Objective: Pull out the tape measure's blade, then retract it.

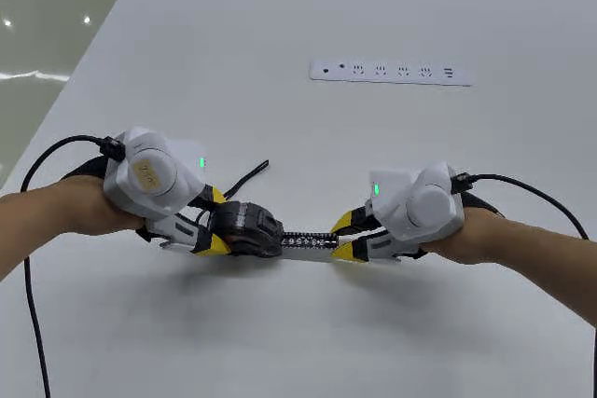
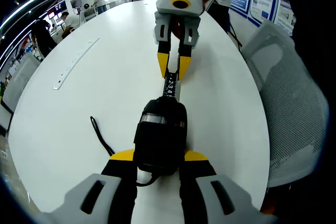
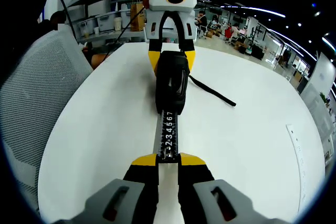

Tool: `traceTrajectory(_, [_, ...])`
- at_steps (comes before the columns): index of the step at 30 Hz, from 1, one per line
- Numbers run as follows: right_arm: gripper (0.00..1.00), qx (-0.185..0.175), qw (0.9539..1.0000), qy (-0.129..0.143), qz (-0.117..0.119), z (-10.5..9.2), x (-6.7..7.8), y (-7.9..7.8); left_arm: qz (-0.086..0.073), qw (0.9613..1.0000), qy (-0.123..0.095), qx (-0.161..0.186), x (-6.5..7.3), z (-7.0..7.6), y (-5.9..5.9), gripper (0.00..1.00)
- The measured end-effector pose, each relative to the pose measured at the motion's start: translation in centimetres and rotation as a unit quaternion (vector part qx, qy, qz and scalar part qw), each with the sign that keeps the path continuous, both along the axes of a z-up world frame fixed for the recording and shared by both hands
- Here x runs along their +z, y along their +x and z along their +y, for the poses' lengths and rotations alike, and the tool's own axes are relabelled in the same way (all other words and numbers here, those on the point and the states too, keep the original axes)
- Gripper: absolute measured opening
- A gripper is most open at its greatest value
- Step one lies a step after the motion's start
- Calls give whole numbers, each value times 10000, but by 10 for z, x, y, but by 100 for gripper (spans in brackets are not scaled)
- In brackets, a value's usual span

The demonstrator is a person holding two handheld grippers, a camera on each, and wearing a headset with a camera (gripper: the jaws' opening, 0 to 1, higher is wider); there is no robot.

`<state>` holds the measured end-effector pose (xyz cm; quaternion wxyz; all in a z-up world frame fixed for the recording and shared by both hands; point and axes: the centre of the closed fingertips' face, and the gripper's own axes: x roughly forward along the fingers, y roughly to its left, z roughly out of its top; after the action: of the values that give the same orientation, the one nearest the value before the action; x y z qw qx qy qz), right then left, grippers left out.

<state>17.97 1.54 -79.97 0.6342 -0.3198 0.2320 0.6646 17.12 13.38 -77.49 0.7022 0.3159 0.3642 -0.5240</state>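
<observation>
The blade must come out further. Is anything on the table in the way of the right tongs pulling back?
Nothing visible. The right tongs grip the blade over bare table; the power strip lies well off the pull line.

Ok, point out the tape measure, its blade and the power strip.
tape measure (image 2: 160, 137): left gripper view, top of its black case
blade (image 3: 168, 132): right gripper view, numbered face
power strip (image 1: 390, 72): head view, its middle

Tip of blade (image 3: 168, 129) hidden between right gripper (image 3: 168, 160) jaws
</observation>
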Motion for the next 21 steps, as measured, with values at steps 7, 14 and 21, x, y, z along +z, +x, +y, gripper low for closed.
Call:
traceTrajectory(7, [12, 2, 10000, -2, 16, -4, 1, 0, -3, 10000, 6, 3, 0, -1, 0, 25])
traceTrajectory(14, [12, 10, 10000, -17, 17, -8, -1, 1, 2, 10000, 5, 5, 0, -1, 0, 25])
traceTrajectory(21, [12, 15, 10000, -28, 18, -11, -2, 2, 3, 10000, 4, 11, 0, -1, 0, 25])
